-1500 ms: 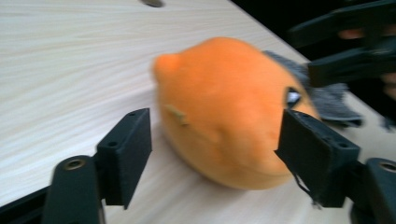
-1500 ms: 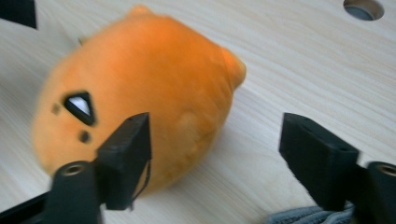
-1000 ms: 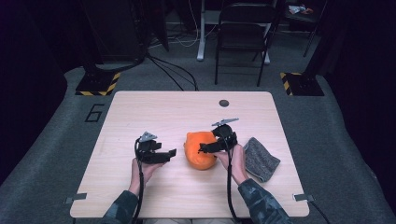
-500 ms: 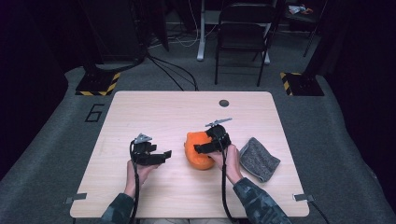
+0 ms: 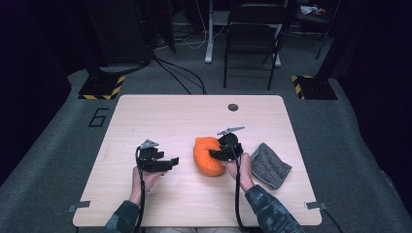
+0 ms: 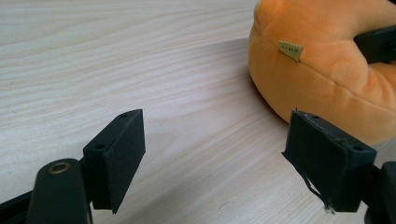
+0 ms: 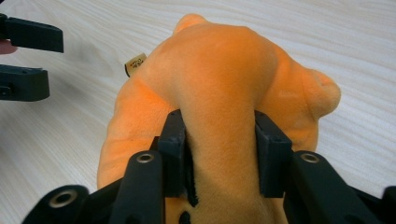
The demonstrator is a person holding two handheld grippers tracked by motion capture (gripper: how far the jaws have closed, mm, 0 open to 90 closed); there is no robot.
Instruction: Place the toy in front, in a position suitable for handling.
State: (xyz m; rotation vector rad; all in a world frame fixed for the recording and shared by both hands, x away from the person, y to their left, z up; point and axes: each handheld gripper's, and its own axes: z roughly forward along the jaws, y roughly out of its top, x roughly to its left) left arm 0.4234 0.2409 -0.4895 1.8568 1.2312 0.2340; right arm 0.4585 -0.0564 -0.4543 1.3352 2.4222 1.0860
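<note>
Right gripper view: right gripper [image 7: 218, 154] clamped on orange plush [image 7: 219, 93] — soft, light, squashes; grip a thick fold. Left gripper [image 6: 233, 158] agape at 9 o'clock.

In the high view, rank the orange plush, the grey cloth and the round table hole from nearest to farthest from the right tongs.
1. Orange plush: clamped in the right tongs.
2. Grey cloth: just right of that hand.
3. Round table hole: toward the table's far edge.
</note>
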